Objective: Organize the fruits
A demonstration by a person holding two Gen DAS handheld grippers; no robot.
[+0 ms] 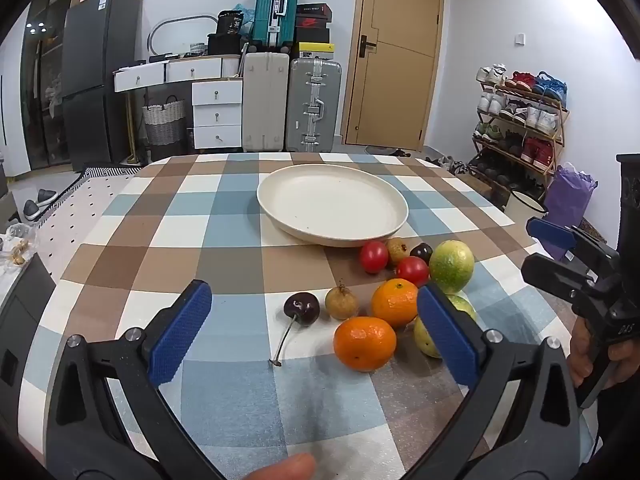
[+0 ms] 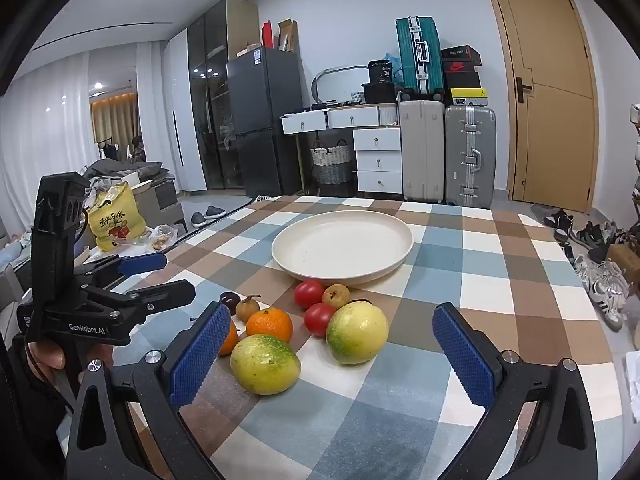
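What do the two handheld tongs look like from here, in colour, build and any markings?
Both are black plastic frames with silver screws. The left tongs and right tongs carry blue, cross-hatch textured rectangular finger pads. Seen from the right wrist, the left unit has white "GenRobot.AI" lettering on its body and a tall black camera mount. Bare fingers grip the handle; no cables are visible.

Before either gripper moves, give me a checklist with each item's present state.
1. Left gripper open, nothing held: ok.
2. Right gripper open, nothing held: ok.
3. Round cream plate holds no fruit: ok.
4. Fruit still off the plate, dark red cherry with long stem and near orange mandarin included: ok.
5. Green-yellow round fruit sits between the right gripper's fingers: ok.
6. Fruit firmness: cannot tell.
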